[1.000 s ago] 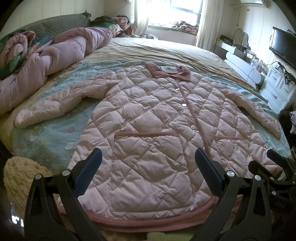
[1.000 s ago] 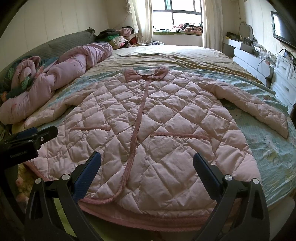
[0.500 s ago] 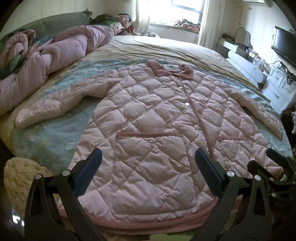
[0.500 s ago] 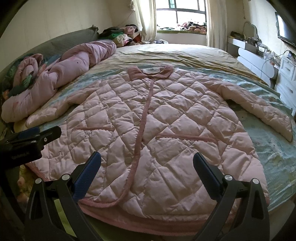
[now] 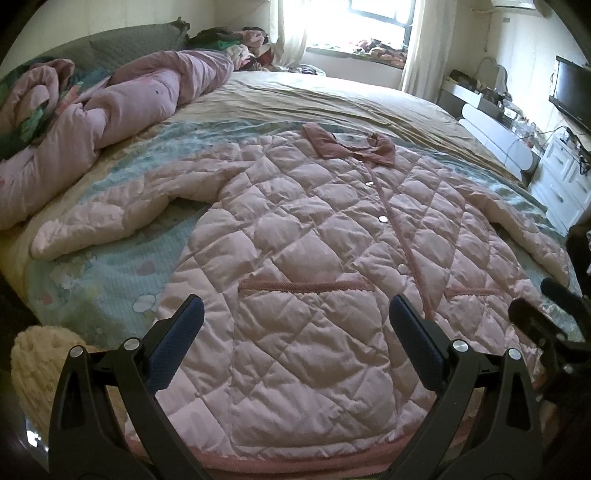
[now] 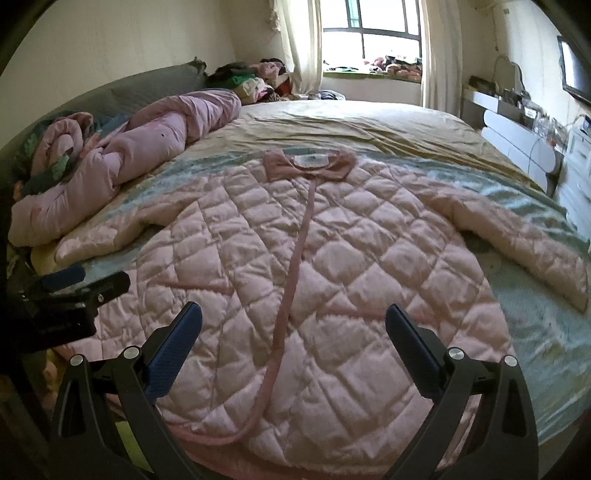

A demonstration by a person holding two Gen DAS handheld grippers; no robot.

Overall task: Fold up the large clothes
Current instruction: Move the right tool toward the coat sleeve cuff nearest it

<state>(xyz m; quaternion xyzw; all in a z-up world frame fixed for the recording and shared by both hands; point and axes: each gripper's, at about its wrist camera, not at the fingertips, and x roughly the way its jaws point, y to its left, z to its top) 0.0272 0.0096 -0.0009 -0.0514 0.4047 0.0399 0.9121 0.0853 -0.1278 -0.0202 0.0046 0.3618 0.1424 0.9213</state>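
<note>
A bright window (image 6: 373,48) with pale curtains (image 6: 299,48) lights the far wall. White drawers (image 5: 565,181) and a television (image 5: 572,96) stand beyond the bed's (image 6: 369,125) right edge.

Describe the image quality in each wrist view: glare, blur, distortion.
Left wrist view: the window is blown out to white glare, the quilted coat is sharp, and fisheye curves the bed edges. Right wrist view: window panes stay readable, the coat's lower half looks softly motion-blurred, and dark vignetting fills the corners.

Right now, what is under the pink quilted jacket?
The quilted jacket lies flat on a light blue printed blanket, which shows around both sleeves. Whatever is directly beneath the jacket's body is covered.
</note>
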